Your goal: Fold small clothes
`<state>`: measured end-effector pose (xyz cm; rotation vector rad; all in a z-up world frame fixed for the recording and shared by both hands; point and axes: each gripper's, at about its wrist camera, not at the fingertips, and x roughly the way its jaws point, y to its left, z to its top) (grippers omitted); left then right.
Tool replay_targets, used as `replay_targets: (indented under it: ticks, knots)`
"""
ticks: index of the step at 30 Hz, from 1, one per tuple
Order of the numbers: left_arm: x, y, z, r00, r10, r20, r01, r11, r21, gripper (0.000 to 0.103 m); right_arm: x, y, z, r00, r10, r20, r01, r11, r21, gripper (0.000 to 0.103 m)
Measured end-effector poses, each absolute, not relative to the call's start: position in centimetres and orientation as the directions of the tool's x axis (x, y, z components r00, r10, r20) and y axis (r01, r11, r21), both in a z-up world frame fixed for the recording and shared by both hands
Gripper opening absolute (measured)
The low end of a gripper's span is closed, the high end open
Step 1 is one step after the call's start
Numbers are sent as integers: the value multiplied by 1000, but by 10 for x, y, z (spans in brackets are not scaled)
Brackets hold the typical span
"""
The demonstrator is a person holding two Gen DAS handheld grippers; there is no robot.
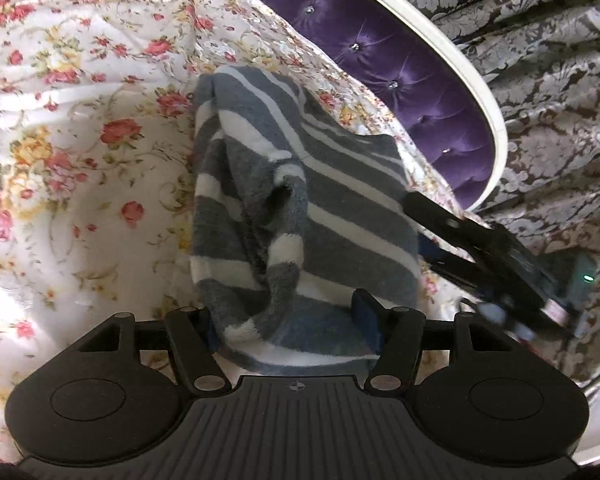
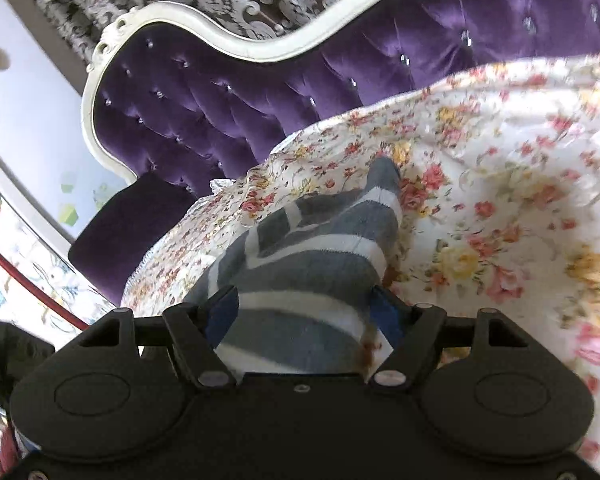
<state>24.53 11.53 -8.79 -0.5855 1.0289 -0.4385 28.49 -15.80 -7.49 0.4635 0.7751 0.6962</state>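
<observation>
Left wrist view first: the left gripper (image 1: 292, 316) has the striped garment (image 1: 300, 208) bunched between its jaws, the cloth piling up ahead of them and filling the gap. The blue pad on one finger shows, the other is buried under fabric, so whether the jaws actually pinch is something I cannot tell. Off to one side of the jaws the right gripper (image 1: 452, 232) reaches in at the garment's far edge. The risk, as I read it: thick fleece may slip out of a shallow bite, and the sagging middle could crease crooked if the two grippers pull unevenly. The cloth looks soft and fuzzy, with broad grey and white bands, twisted into a loose roll. Beneath it lies a glossy, puckered floral bedspread (image 1: 80, 160), probably slippery.

Right wrist view now: the right gripper (image 2: 304, 320) holds the garment (image 2: 320, 248) between both blue pads, and the fabric tapers ahead of the jaws to a point on the bedspread (image 2: 520, 200). Clamping looks likely, yet I cannot confirm it. Beyond the jaws rises a tufted purple headboard (image 2: 220, 112), velvety, button-studded, white-framed. Motion blur here hints at a quick swing, which could whip the loose tip out of line.
</observation>
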Motion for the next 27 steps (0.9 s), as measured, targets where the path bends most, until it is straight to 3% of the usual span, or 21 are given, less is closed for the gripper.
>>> replay_targets:
  ticks: [7,11,15,18,27]
  knots:
    - [248,104,-88,458,-602,-654,94,764,-638,56,296,-152,-91,494,738,-460,-387,660,644,77]
    - [248,99,-88,457,-598,-658,109,772,-626,46,298,-151,-95,492,747,-448,-389,649,654,76]
    - [246,99,-88,465,-604,-647,117,767,-631,25,298,-148,-91,504,712,-489,-392,693,605,56]
    - [243,98,-85,481,-604,-635,130,766,-630,22,296,-144,-85,512,686,-516,-413,724,553,50]
    - [222,98,-72,483,-659,-577,149,711,-687,21,284,-143,-60,489,649,-583,-391,760,519,46]
